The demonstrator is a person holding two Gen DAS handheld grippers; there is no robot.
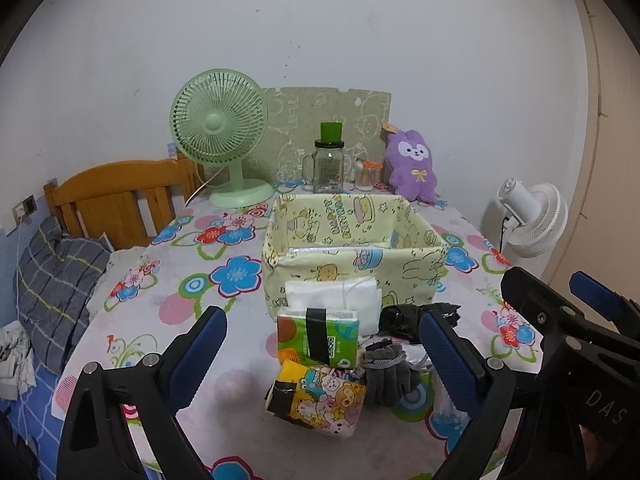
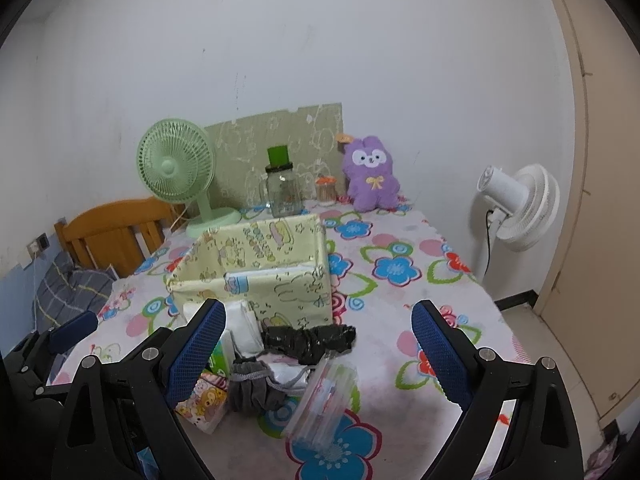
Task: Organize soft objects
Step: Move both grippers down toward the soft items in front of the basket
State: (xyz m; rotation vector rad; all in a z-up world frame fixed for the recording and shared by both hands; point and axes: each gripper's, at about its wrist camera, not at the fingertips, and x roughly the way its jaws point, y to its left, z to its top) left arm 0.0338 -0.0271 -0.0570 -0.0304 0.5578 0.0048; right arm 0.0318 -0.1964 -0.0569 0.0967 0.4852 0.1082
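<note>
Two grippers are presented over the flowered table (image 1: 224, 412), and both stand spread wide with nothing between their blue pads. The left gripper (image 1: 322, 354) hangs above and just short of the pile; the right gripper (image 2: 318, 346) sits beside it, framing the same heap from the other side.

Items for sorting lie bunched directly in front of the fabric storage box (image 1: 416, 268), which appears to hold nothing yet (its floor is only partly visible). Noted in the heap: a green tissue pack (image 1: 318, 338) propped on a cartoon-printed tissue pack (image 1: 320, 398); a folded white cloth (image 1: 334, 294) behind them, touching the box's front wall; a grey drawstring pouch (image 1: 386, 380) beside the packs; a crumpled black plastic bag (image 2: 308, 340) further back; and a clear zip pouch (image 2: 324, 400) lying nearest the right gripper.

Assessment: no item has been moved to the box, and the step in hand is judged to be the first pick. The green tissue pack is the sensible candidate for the left gripper, being topmost and squarely ahead of it. Recommended practice: descend with jaws straddling the pack's narrow faces, close only until the wrapper dimples, and lift straight up so the cartoon pack beneath is not dragged. Clear the box's near rim before releasing. The pouch cord may snag neighbours; take it separately.
</note>
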